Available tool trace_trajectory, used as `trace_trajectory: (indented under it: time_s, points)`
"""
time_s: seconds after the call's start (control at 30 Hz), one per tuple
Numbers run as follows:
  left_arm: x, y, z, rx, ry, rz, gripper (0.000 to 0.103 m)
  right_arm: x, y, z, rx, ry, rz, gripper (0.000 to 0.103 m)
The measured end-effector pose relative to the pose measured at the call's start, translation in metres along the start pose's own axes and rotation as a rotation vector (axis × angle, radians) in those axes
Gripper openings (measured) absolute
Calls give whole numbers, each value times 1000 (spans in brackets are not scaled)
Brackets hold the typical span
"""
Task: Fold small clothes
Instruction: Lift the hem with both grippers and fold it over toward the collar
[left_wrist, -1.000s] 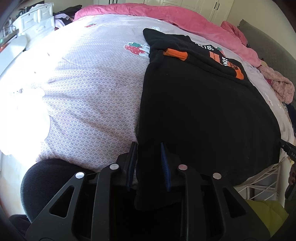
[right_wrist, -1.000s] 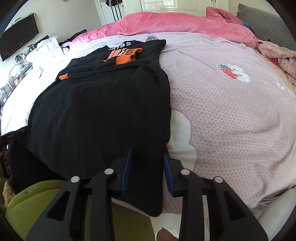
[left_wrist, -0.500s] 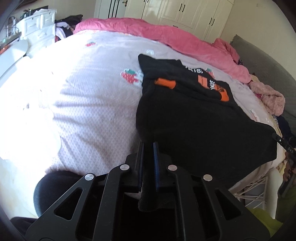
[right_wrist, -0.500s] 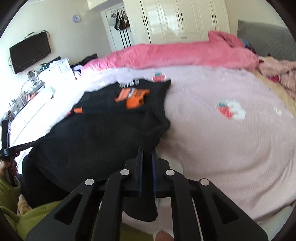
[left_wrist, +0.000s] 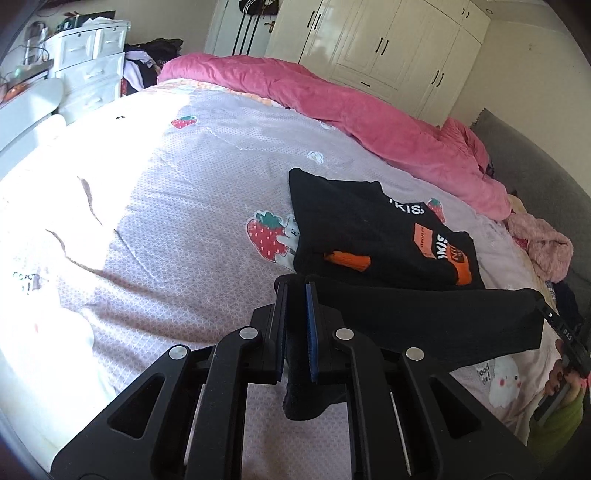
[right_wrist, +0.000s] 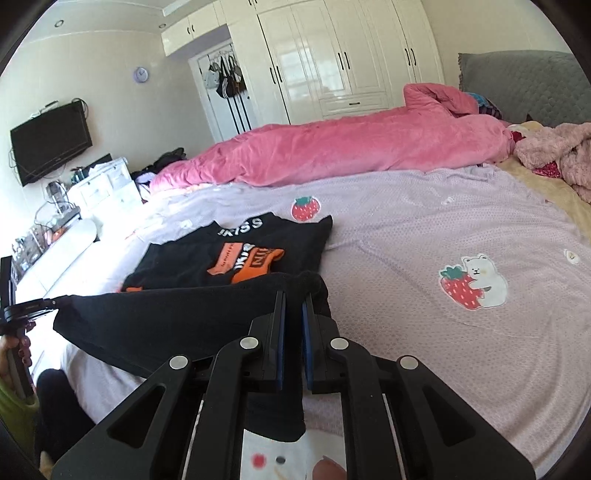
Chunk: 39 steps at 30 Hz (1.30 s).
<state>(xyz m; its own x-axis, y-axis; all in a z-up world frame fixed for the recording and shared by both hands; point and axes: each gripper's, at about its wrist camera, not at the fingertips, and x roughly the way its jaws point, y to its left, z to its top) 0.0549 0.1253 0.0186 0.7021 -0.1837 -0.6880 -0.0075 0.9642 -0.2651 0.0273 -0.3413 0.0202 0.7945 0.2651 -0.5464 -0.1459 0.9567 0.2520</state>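
left gripper is clamped on one corner of the black shirt's near hem, cloth pinched between its blue pads and a tail of fabric drooping below them. right gripper is likewise clenched on the opposite hem corner, so the hem stretches taut between the two, raised off the bedspread. beyond both grippers the rest of the shirt lies flat on the bed, its orange and white print facing up. further ahead a pink duvet is heaped along the far side of the bed, with white wardrobes behind it.
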Motion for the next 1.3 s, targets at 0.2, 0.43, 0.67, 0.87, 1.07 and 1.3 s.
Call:
trace_trajectory:
  time_s: [0.2,0.43,0.67,0.87,1.07,1.3]
  points:
    - [29,5,-10,-2,49,4,9,37,2,-8,-9,74,-31,9]
    - [20,8,-23,-18,54,-42,38,45,-8,-22,80,148,2,31]
    - [16,9,-47,-43,74,-80,39,36,-5,-40,95,199,10,35]
    - [11,12,-48,-69,63,-82,39,40,7,-47,88,217,50,36]
    - [14,11,-40,-100,58,-76,15,48,14,-39,64,219,68,13]
    - [7,0,-23,-64,27,-85,9,43,13,-25,54,178,77,7]
